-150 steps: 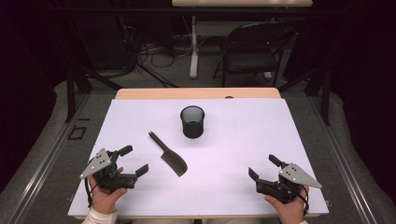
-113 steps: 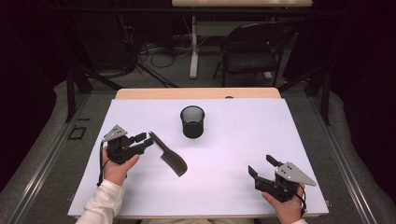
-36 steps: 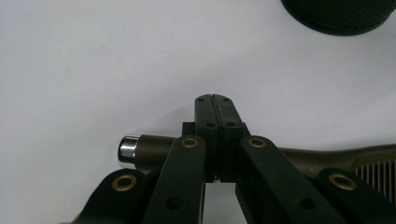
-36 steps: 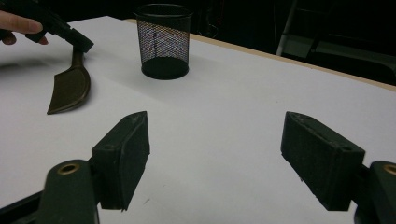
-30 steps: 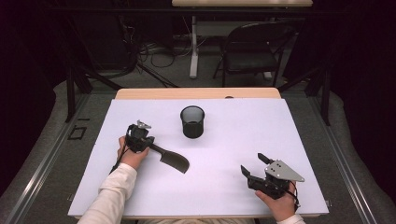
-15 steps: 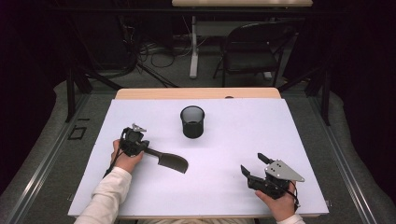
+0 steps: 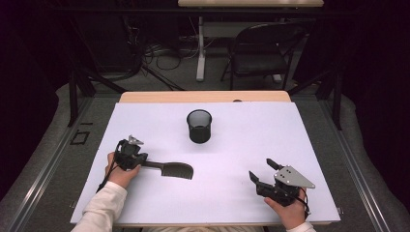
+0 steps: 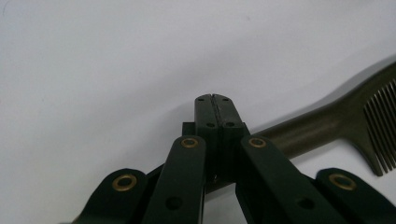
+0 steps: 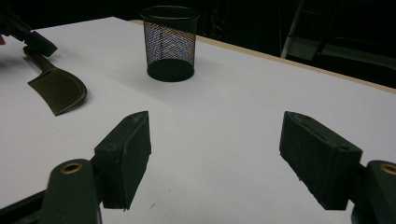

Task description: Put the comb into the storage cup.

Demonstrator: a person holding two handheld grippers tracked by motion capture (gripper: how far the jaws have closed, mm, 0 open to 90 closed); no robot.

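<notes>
A dark comb (image 7: 170, 169) with a long handle stretches across the white table (image 7: 241, 140) at left of centre, its toothed head pointing right. My left gripper (image 7: 139, 158) is shut on the handle's end. In the left gripper view the jaws meet (image 8: 215, 112) over the comb's handle (image 8: 308, 130). My right gripper (image 7: 261, 170) rests near the front right edge, open, with nothing between its jaws (image 9: 215, 154). A black mesh cup (image 7: 199, 126) stands upright at the table's centre back. From the right gripper view, the cup (image 9: 169, 42) and comb (image 9: 58, 91) lie ahead.
A wooden strip (image 7: 203, 96) runs along the table's far edge. Beyond it stand a black chair (image 7: 263, 53) and cables on the floor. White table surface lies between the cup and my right gripper.
My left gripper reached the comb's handle, shut on it, and has pulled it left and nearer, turning the comb more level. The right gripper shifted slightly left, then stayed put.
</notes>
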